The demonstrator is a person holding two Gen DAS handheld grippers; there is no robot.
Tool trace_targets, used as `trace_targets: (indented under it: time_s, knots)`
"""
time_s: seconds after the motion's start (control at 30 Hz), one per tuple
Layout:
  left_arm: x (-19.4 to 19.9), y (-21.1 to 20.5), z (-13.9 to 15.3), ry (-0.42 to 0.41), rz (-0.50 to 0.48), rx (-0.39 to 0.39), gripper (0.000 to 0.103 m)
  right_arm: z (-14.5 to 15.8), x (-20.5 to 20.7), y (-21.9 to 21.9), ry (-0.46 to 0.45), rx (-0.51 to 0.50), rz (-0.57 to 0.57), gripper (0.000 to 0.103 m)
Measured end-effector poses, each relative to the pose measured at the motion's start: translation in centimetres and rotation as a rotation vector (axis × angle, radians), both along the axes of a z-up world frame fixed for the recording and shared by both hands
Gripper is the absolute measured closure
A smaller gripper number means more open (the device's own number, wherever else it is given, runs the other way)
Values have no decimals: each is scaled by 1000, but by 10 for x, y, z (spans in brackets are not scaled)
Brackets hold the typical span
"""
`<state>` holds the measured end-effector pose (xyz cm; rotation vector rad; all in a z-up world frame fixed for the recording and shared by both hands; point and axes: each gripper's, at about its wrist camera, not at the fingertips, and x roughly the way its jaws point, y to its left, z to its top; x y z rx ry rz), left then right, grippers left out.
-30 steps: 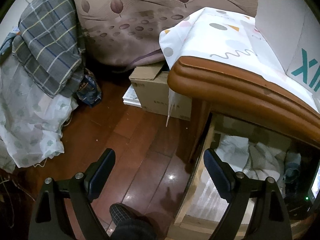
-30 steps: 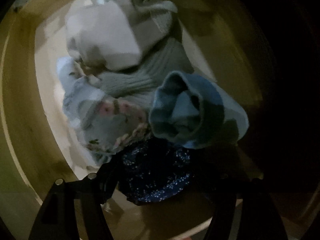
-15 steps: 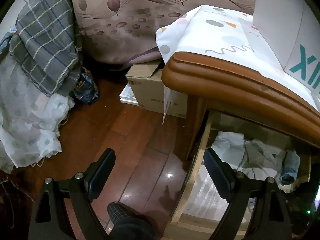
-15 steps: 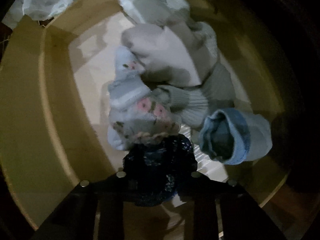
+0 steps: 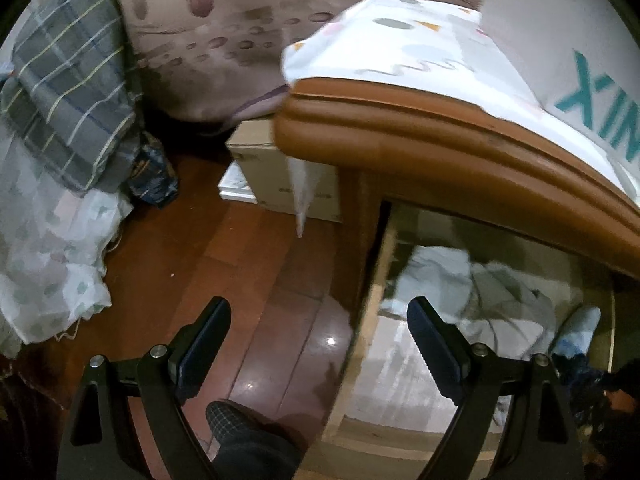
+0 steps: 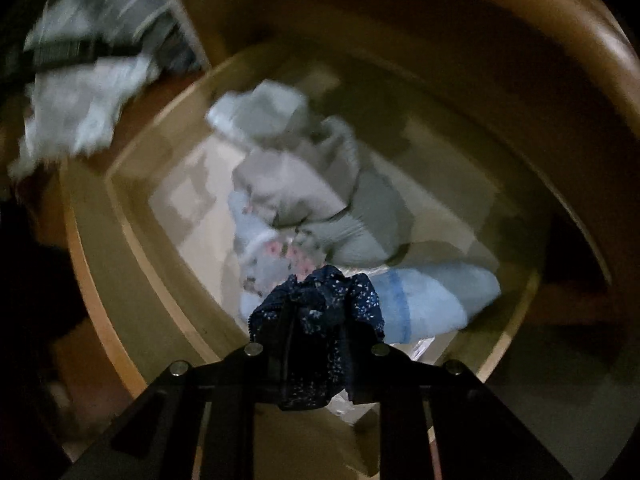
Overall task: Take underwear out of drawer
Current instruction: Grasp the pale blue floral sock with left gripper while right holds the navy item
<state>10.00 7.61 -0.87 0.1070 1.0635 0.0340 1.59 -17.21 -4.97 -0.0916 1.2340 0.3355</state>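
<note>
My right gripper (image 6: 316, 320) is shut on dark blue flowered underwear (image 6: 320, 312) and holds it above the open wooden drawer (image 6: 100, 264). In the drawer lie grey and white clothes (image 6: 296, 176), a pale floral piece (image 6: 276, 256) and a light blue roll (image 6: 432, 296). In the left wrist view the drawer (image 5: 360, 344) shows at the lower right, with the dark underwear (image 5: 580, 376) at the far right edge. My left gripper (image 5: 320, 320) is open and empty, over the drawer's left wall and the floor.
A brown wooden tabletop edge (image 5: 460, 152) with a patterned white cloth (image 5: 400, 44) overhangs the drawer. A cardboard box (image 5: 280, 176) stands on the red-brown floor (image 5: 200, 248). Plaid and white fabrics (image 5: 68, 92) pile at the left. A slippered foot (image 5: 236, 428) is below.
My right gripper has shut on the dark blue underwear and lifted it up and back from the pile. The left gripper has shifted slightly and stayed open.
</note>
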Motion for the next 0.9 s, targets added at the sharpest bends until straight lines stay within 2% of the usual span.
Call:
trace_targets:
  time_s: [0.07, 0.2, 0.23, 0.43, 0.5, 0.7, 0.9]
  knots:
    - [-2, -8, -2, 15, -43, -21, 15, 4, -10, -9, -31, 46, -89, 85]
    - [-6, -22, -9, 73, -128, -116, 15, 6, -25, -38, -80, 133, -263, 85]
    - [-8, -28, -10, 84, -148, -127, 15, 0, -29, -31, -94, 138, -284, 85]
    - [-24, -61, -27, 199, -292, -135, 14, 29, -47, -45, -249, 161, -409, 85]
    - [-29, -71, -36, 241, -311, -152, 13, 33, -52, -51, -266, 163, -435, 85]
    - [-32, -95, -56, 405, -231, -260, 13, 28, -57, -65, -254, 165, -488, 85]
    - [-27, -125, -71, 504, -133, -311, 13, 28, -62, -75, -247, 193, -513, 85]
